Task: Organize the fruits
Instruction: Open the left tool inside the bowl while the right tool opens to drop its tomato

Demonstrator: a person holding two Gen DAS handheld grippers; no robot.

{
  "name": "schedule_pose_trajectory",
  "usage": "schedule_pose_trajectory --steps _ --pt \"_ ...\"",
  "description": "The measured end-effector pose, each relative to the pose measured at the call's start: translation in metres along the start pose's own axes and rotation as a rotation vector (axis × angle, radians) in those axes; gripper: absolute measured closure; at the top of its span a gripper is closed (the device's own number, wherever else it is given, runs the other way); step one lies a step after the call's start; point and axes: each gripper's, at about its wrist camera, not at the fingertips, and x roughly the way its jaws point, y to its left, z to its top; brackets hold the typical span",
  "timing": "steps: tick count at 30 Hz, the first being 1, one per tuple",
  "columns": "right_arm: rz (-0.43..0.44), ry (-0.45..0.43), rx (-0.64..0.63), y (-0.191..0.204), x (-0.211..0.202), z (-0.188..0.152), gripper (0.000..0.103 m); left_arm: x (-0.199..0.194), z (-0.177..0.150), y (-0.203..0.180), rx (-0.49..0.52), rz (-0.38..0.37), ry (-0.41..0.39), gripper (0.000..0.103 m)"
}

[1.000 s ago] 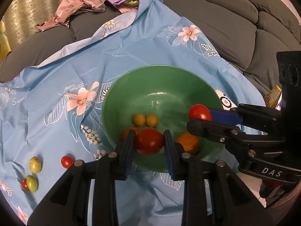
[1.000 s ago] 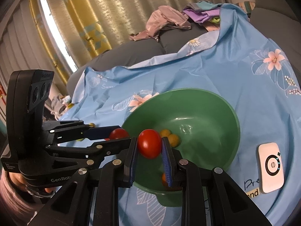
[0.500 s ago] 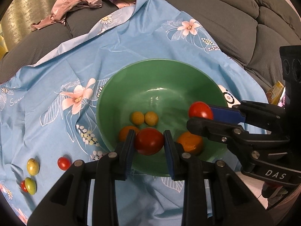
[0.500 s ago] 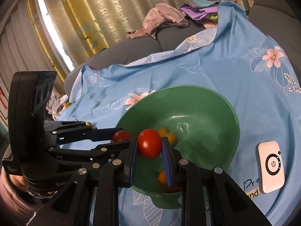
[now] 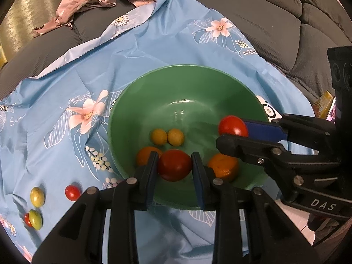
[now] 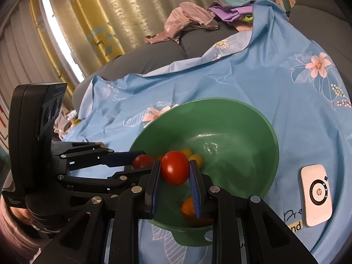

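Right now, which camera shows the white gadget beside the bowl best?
The right wrist view: the whole white gadget lies in plain sight on the blue cloth. In the left wrist view only a sliver peeks out behind the green bowl's rim.

Barely anything changes: the left gripper (image 5: 175,165) with its tomato (image 5: 174,165) creeps a bit further in over the green bowl's (image 5: 198,83) near rim.

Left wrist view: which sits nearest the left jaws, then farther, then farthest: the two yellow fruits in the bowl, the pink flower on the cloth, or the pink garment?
1. Two yellow fruits, just beyond the left gripper, in the green bowl.
2. Pink flower, left of the bowl.
3. Pink garment, farthest, on the grey sofa.
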Motion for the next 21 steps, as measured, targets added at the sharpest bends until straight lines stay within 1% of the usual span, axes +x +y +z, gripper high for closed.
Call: schedule_pose_trajectory --steps 11,13,14,15,16,17,21 --pt "-0.02 0.017 0.015 -0.0019 0.0024 -0.0009 0.077 0.0022 -0.0003 0.0044 -0.014 0.006 0.008 0.074" --pt "-0.024 0.022 0.025 -0.0031 0.0028 -0.0012 0.077 0.0023 -0.0005 0.0052 -0.018 0.008 0.01 0.065" --pt "-0.025 0.024 0.032 -0.0041 0.003 -0.0011 0.077 0.0022 -0.0007 0.0057 -0.02 0.012 0.009 0.056" --pt "-0.026 0.025 0.038 -0.0049 0.0027 -0.0014 0.077 0.0017 -0.0011 0.0061 -0.021 0.016 0.006 0.05" --pt "-0.029 0.025 0.042 -0.0054 0.0022 -0.0016 0.077 0.0011 -0.0014 0.007 -0.026 0.021 0.006 0.048" --pt "-0.033 0.025 0.045 -0.0059 0.0015 -0.0019 0.077 0.0005 -0.0016 0.0078 -0.031 0.023 0.007 0.043" --pt "-0.042 0.028 0.051 -0.006 -0.0017 -0.003 0.077 -0.006 -0.004 0.0083 -0.034 0.036 -0.004 0.034"
